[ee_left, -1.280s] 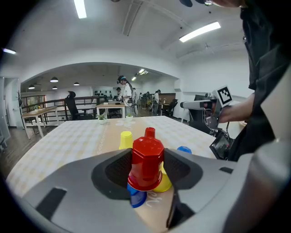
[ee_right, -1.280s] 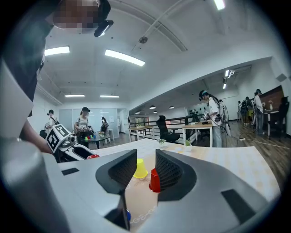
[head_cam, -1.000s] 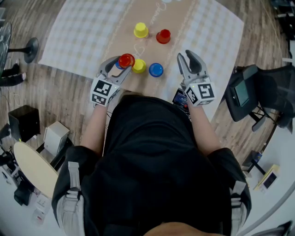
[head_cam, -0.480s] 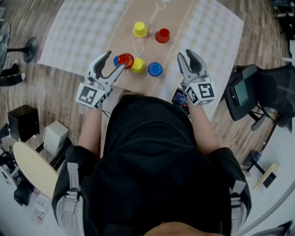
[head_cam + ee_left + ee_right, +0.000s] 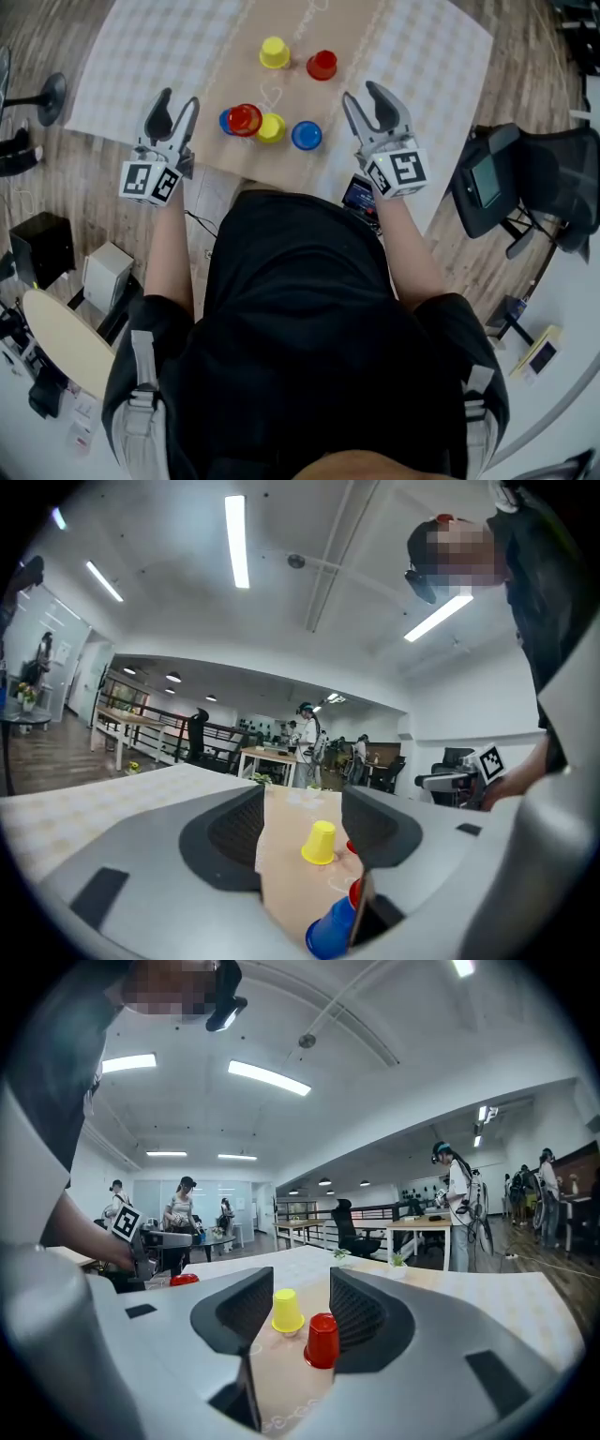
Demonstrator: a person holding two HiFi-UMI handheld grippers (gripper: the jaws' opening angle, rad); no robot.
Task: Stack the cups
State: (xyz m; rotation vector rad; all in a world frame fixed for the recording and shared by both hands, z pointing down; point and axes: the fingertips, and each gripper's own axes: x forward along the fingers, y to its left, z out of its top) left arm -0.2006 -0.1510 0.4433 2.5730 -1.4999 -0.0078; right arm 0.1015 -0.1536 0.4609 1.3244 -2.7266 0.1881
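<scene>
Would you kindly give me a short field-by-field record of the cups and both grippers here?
Surface: pale checked cloth
Far cups: yellow plastic cup, red plastic cup; upside down, apart
Near row: second red cup, seemingly atop blue plastic cup; second yellow cup; second blue cup
Left gripper: jaws just been opening, nothing between
Right gripper: jaws just been opening, nothing between
</scene>
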